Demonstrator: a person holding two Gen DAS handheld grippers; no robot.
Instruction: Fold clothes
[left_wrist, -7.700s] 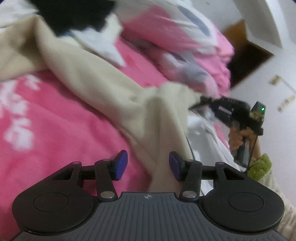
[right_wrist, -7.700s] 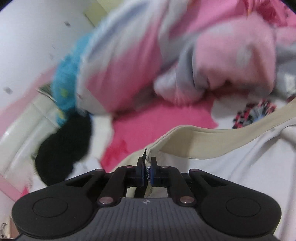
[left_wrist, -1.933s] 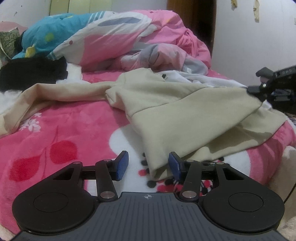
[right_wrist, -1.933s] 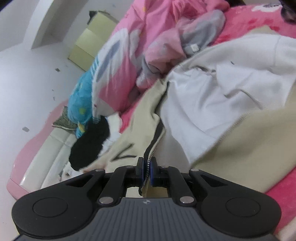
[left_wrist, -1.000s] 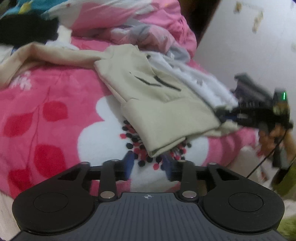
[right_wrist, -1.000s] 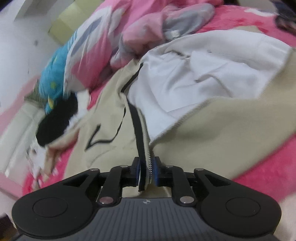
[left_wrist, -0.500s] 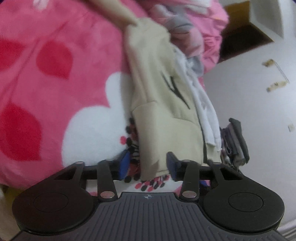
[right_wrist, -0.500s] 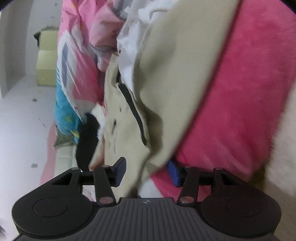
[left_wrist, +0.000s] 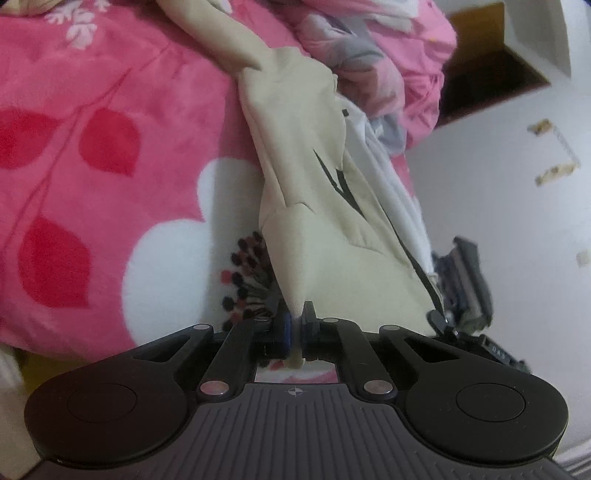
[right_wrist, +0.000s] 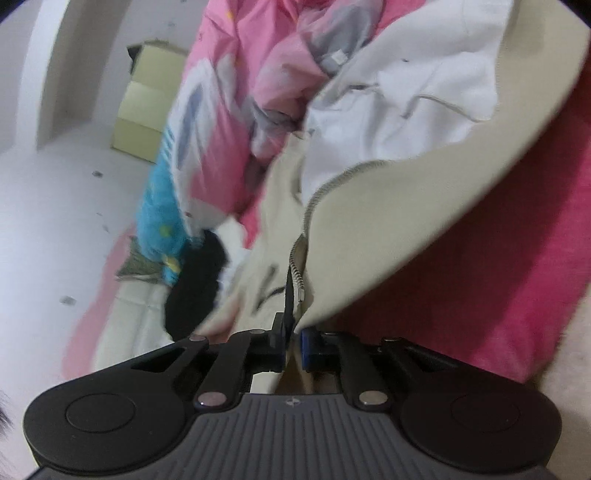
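Two grippers are seen clenched on one cream jacket (left_wrist: 310, 206), which is spread across the middle of the left wrist view on a pink flowered blanket (left_wrist: 92, 147). In that view, red leaves and a white flower are printed at the left of the frame; at lower centre the left gripper (left_wrist: 294, 325) is closed on a cream hem corner. The right gripper (left_wrist: 458, 291) is seen at the right edge, by the jacket's zipper side. In the right wrist view, a black garment (right_wrist: 195, 284) lies at centre left, a crumpled quilt (right_wrist: 240, 110) at the upper centre, and the right gripper (right_wrist: 293, 341) is pinched on the zipper (right_wrist: 299, 273) edge at lower centre.
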